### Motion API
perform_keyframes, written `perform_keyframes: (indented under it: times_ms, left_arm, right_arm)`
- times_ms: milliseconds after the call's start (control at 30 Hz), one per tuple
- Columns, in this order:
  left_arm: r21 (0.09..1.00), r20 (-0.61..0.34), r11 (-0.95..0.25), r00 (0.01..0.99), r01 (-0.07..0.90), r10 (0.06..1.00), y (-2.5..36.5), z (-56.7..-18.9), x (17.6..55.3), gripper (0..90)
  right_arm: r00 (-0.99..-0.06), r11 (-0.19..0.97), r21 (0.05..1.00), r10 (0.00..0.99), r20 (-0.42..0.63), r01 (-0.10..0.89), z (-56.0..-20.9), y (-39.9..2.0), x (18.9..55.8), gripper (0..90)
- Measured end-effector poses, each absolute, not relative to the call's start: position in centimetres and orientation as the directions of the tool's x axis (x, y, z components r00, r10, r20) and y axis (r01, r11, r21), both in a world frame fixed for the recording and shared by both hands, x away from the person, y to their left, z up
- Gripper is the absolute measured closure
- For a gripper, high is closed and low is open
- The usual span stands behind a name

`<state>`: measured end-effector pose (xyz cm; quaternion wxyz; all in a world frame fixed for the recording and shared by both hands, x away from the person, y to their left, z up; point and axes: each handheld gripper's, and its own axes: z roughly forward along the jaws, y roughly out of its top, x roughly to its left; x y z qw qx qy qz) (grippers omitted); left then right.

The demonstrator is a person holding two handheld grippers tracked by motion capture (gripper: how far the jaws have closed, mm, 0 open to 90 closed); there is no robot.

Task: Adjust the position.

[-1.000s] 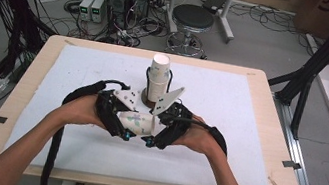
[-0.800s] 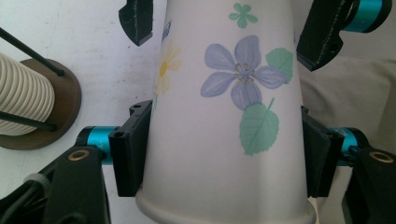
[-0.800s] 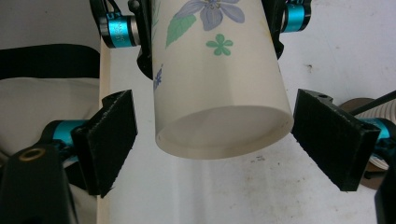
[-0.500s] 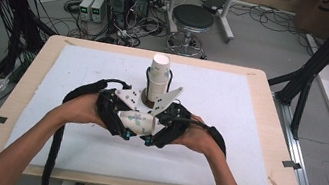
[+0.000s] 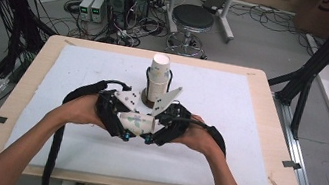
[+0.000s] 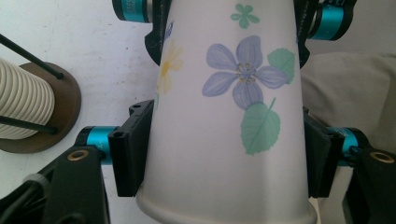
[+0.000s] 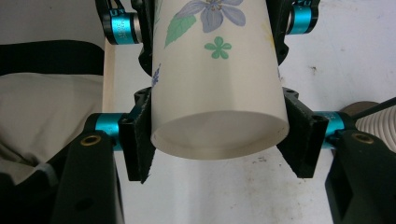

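Paper cup, white w/ blue-purple flowers and green leaves (image 5: 136, 122), lies on its side in mid-air, held betw. both grippers, over the near-middle of the white foam-covered tabletop (image 5: 246, 136), closer to the near edge than the far one.

Left gripper (image 5: 119, 120): jaws clamped on the cup, pads (image 6: 130, 147) pressed on opposite sides of the wall. In the left gripper view the rolled rim end points back at the cam, so it has the wide end. Right gripper (image 5: 159, 127): also clamped on the same cup, pads (image 7: 140, 140) flat on the wall; in the right gripper view the recessed base faces the cam, so it has the narrow end.

Judgement: two-ended grip looks like a handover or re-grip, or a pull to split nested cups. Can't tell if it's one cup or two from these views.

Stack of white paper cups (image 5: 158, 79) stands upright on a round brown base w/ thin black guide rods (image 5: 147, 100), just beyond the grippers toward the far edge, centred left-right. Likely source or destination for the held cup, hence the work staged right in front of it.

Risk: thin wall, both clamps could dent it.
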<state>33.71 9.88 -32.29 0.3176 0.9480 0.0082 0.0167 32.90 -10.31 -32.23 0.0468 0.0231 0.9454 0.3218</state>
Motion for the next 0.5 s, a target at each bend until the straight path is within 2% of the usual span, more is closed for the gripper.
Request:
perform_keyframes:
  times_ms: [100,167,500]
  left_arm:
    - [0.642,0.042,-0.767,0.999,-0.007,0.026,10.04,-32.41,33.83,21.5]
    - [0.665,0.028,-0.747,0.999,0.004,0.03,10.26,-32.32,33.98,6.8]
    - [0.704,0.018,-0.71,0.999,0.011,0.033,10.85,-32.31,33.94,6.6]
  right_arm:
    - [-0.995,0.789,0.614,0.072,-0.065,0.017,-32.21,-10.35,32.85,37.5]
    - [-0.995,0.793,0.608,0.075,-0.063,0.022,-32.26,-10.35,32.81,37.5]
    - [-0.995,0.79,0.613,0.075,-0.062,0.022,-32.55,-10.44,32.89,37.5]
